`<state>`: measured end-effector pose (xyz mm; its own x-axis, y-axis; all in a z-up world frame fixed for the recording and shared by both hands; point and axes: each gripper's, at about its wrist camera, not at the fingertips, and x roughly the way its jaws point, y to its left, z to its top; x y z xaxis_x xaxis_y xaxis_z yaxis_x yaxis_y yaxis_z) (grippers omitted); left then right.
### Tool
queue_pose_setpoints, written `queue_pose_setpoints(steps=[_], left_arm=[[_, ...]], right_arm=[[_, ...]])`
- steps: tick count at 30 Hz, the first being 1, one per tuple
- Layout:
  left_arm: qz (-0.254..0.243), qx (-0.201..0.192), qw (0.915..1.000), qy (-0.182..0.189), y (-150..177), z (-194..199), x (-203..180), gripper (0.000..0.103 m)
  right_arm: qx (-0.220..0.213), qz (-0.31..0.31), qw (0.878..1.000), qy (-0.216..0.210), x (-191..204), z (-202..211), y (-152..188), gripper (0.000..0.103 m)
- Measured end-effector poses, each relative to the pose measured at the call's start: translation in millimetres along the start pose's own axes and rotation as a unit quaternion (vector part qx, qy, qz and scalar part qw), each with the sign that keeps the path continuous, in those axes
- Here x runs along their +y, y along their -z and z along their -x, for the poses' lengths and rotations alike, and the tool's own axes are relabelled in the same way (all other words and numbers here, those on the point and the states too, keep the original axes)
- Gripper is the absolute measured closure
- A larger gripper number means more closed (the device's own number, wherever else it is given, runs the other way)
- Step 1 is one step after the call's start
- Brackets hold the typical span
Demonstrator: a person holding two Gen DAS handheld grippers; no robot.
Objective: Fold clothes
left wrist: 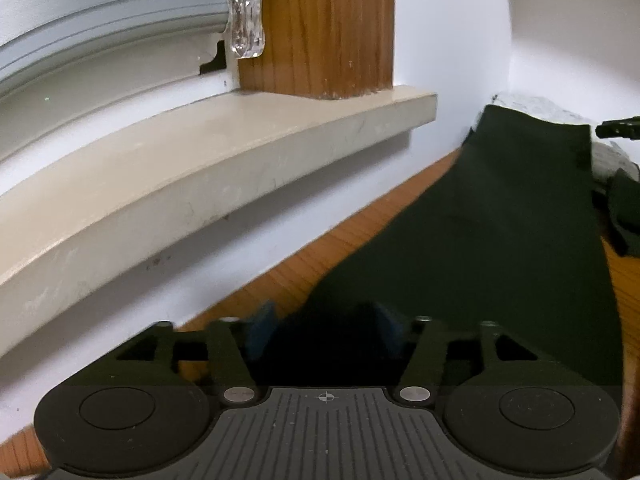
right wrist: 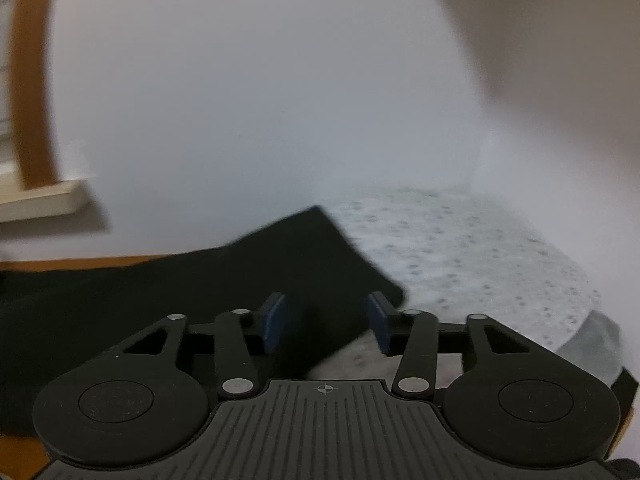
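A dark green-black garment (left wrist: 500, 220) lies spread on the wooden table (left wrist: 304, 264), running from my left gripper (left wrist: 326, 330) toward the far wall. The left gripper's blue pads (left wrist: 260, 330) stand wide apart over the garment's near edge, holding nothing. In the right wrist view the same dark garment (right wrist: 224, 280) lies across a grey speckled cloth (right wrist: 460, 252). My right gripper (right wrist: 326, 326) is open, blue pads (right wrist: 274, 322) apart, low over the garment's corner. The right gripper's tip also shows in the left wrist view (left wrist: 618, 128).
A cream window sill (left wrist: 200, 184) and a wooden post (left wrist: 324, 28) stand along the white wall to the left. A clear plastic handle (left wrist: 246, 20) hangs by the window. More dark cloth (left wrist: 624, 216) lies bunched at the right.
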<state>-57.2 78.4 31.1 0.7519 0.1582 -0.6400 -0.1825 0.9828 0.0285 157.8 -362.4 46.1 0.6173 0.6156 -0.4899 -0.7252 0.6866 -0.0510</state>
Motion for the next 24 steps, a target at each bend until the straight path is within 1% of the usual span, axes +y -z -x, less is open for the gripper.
queue_pose_setpoints(steps=[2, 4, 5, 6, 8, 9, 13, 15, 16, 19, 21, 24], left_arm=[[-0.005, -0.002, 1.0, 0.001, 2, 9, -4, 0.038], [-0.011, -0.004, 0.9999, 0.001, 4, 19, -9, 0.034], [-0.014, -0.005, 0.9999, 0.002, 5, 23, -11, 0.03], [-0.016, -0.006, 0.9998, 0.002, 6, 28, -13, 0.028], [-0.022, -0.008, 0.9997, 0.003, 8, 37, -18, 0.028], [-0.025, -0.009, 0.9997, 0.003, 9, 42, -20, 0.027], [-0.034, -0.011, 0.9994, -0.002, 15, 66, -26, 0.025], [-0.035, -0.01, 0.9993, -0.007, 22, 84, -26, 0.024], [-0.036, -0.01, 0.9993, -0.01, 25, 92, -26, 0.024], [-0.038, -0.007, 0.999, -0.022, 37, 118, -27, 0.022], [-0.04, -0.002, 0.9986, -0.033, 48, 135, -31, 0.022], [-0.045, 0.001, 0.9983, -0.037, 68, 158, -41, 0.02]], right_arm=[[0.002, 0.005, 0.999, -0.031, 10, 11, 6, 0.052], [0.011, 0.017, 0.999, -0.043, 21, 19, 12, 0.05], [0.016, 0.025, 0.998, -0.049, 29, 23, 14, 0.049], [0.02, 0.034, 0.998, -0.054, 37, 28, 15, 0.049], [0.026, 0.048, 0.997, -0.061, 47, 38, 21, 0.041], [0.031, 0.053, 0.996, -0.064, 51, 41, 25, 0.04], [0.051, 0.076, 0.995, -0.051, 59, 47, 42, 0.038], [0.06, 0.079, 0.994, -0.048, 58, 53, 51, 0.035], [0.061, 0.076, 0.994, -0.045, 56, 55, 56, 0.033], [0.07, 0.061, 0.995, -0.047, 49, 57, 70, 0.032], [0.079, 0.064, 0.994, -0.041, 47, 56, 79, 0.032], [0.082, 0.048, 0.995, -0.039, 43, 55, 92, 0.032]])
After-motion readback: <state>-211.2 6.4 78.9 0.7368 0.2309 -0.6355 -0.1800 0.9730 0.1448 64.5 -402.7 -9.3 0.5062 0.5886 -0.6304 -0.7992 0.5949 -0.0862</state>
